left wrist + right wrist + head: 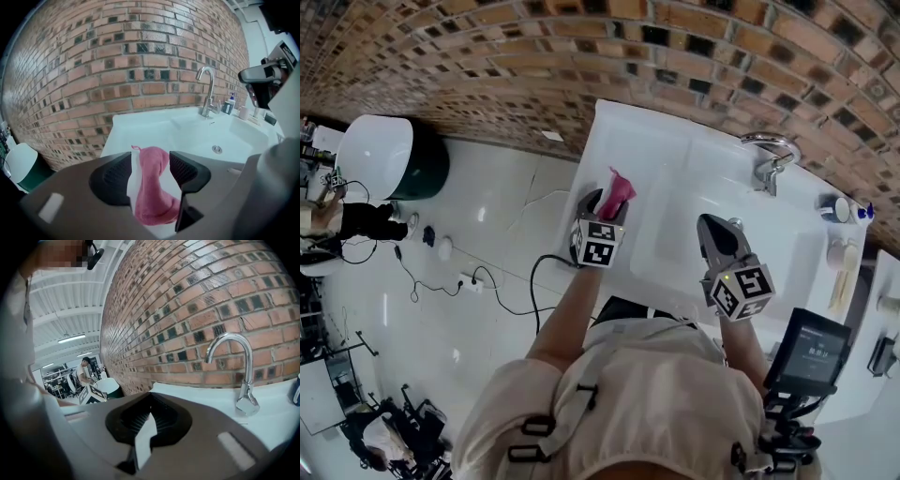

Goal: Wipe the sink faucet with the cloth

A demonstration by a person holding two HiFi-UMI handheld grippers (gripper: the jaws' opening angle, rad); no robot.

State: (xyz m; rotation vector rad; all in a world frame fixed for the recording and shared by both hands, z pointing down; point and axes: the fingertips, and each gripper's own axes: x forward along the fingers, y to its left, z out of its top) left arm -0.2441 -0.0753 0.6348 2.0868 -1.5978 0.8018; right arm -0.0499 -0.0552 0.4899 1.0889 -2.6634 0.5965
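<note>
cloth (pixel 152 197) between parted left gripper (pixel 150 161) jaws

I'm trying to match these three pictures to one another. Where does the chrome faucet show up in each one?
Head view: the chrome faucet is at upper right, at the far edge of the white sink.
Left gripper view: it stands right of centre, in the upper half.
Right gripper view: it is large on the right side, spout arching leftward.
Shared landmark: the brick wall just behind it in all three.
</note>
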